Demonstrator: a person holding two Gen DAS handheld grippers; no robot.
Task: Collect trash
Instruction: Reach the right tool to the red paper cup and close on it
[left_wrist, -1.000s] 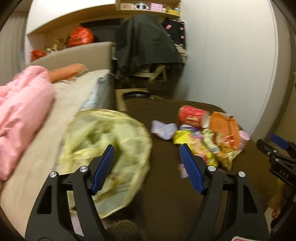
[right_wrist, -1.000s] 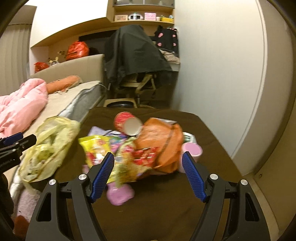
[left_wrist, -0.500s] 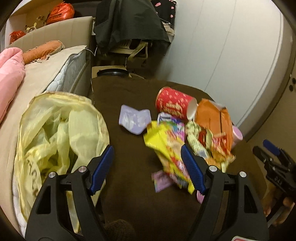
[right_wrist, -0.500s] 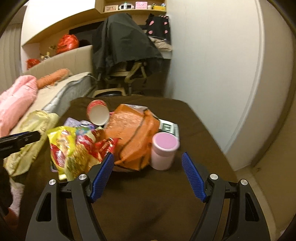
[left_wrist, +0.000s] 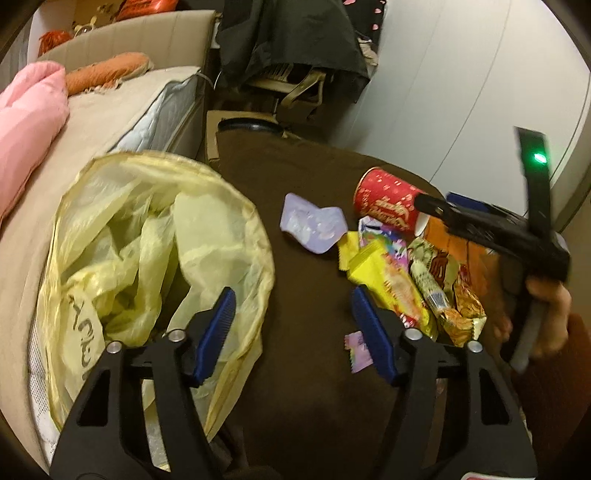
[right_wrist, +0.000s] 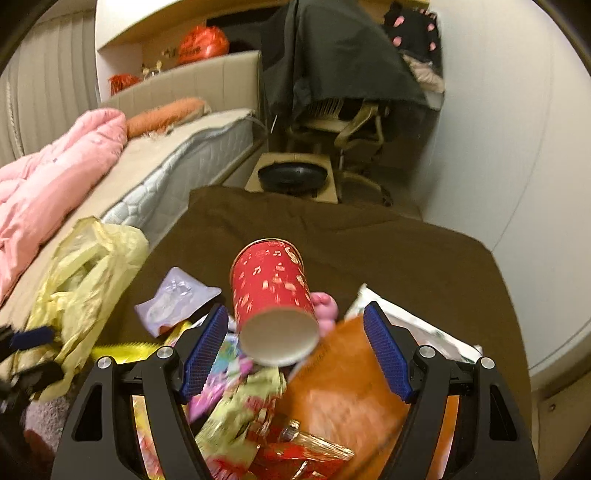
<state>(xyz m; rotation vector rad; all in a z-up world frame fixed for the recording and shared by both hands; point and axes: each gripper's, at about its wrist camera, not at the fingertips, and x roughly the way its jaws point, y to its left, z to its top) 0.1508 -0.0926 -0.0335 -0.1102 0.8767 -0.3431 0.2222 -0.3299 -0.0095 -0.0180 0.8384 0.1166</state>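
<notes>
1. Trash lies in a heap on the brown cloth (right_wrist: 388, 240) that covers the low table; the heap is on the right part of the cloth in the left wrist view.
2. On top of the heap a red paper cup (right_wrist: 273, 295) lies on its side, with its open mouth turned toward the right gripper (right_wrist: 295, 347).
3. The right gripper is wide open and holds nothing. Its blue pads (right_wrist: 386, 354) stand on both sides of the cup mouth, and I cannot tell if they touch it.
4. Under the cup there is an orange bag (right_wrist: 343, 391), and beside it crumpled snack wrappers (right_wrist: 243, 417) in yellow-green and red.
5. A pale purple wrapper (left_wrist: 314, 223) lies alone on the cloth, just left of the cup. A yellow snack packet (left_wrist: 391, 288) lies at the near edge of the heap, close to the right finger of the left gripper (left_wrist: 295, 332).
6. The left gripper is also wide open and empty. It hangs above the cloth, between the heap and a yellow plastic bag (left_wrist: 147, 258).
7. This bag stands open at the left edge of the table, against the bed (left_wrist: 110, 107), and its mouth faces up. The left finger of the left gripper is over its rim.
8. A pink blanket (right_wrist: 55, 177) and an orange pillow (right_wrist: 166, 112) rest on the bed.
9. Behind the table a chair (right_wrist: 347, 125) stands with a dark garment (right_wrist: 332, 55) draped over it.
</notes>
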